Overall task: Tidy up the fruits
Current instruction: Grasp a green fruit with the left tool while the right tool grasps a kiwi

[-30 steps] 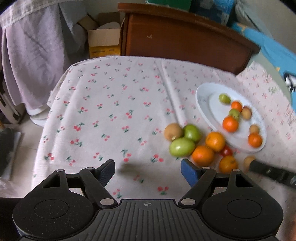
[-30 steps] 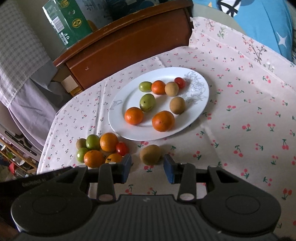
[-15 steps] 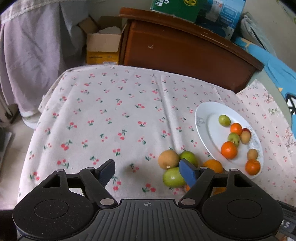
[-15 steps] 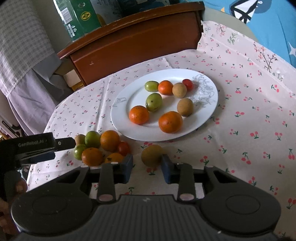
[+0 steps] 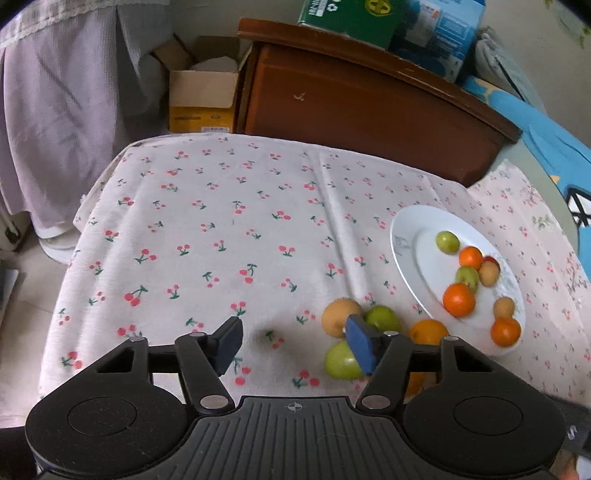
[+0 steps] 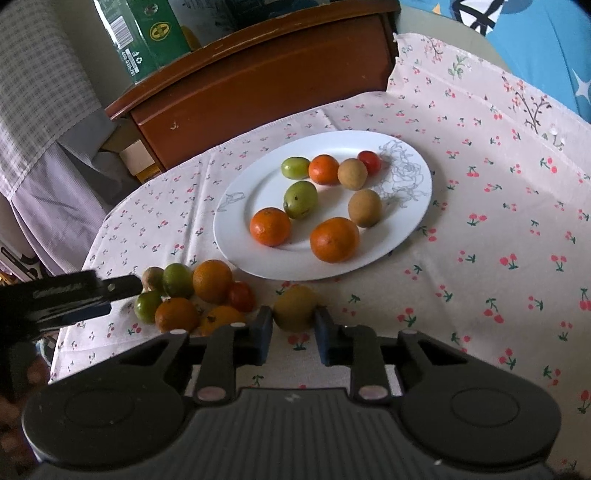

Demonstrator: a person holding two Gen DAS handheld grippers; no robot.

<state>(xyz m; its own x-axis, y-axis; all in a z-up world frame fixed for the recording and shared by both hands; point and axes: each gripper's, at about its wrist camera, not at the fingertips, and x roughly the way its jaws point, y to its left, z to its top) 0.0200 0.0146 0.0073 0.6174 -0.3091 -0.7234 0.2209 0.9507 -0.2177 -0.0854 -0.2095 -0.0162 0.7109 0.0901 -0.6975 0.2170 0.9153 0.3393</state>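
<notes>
tabletop (image 6: 498,192): covered by a white cloth with a cherry print. 
wooden cabinet (image 5: 369,107): dark brown, behind the tabletop, with a green carton (image 6: 144,33) on top. 
white plate (image 6: 258,184): oval, on the cloth; holds three oranges, two green fruits, two brown fruits and one small red fruit. 
loose fruit pile (image 6: 192,295): on the cloth just left of the plate's near edge; oranges, green fruits, a red one and a brown one, touching each other. 
right tongs (image 6: 293,332): jaws closing, a yellow-brown fruit (image 6: 293,308) between the blue pads, apparently touching both. 
left tongs (image 5: 293,345): jaws closing over bare cloth, nothing between them; right pad overlaps the pile in view.
</notes>
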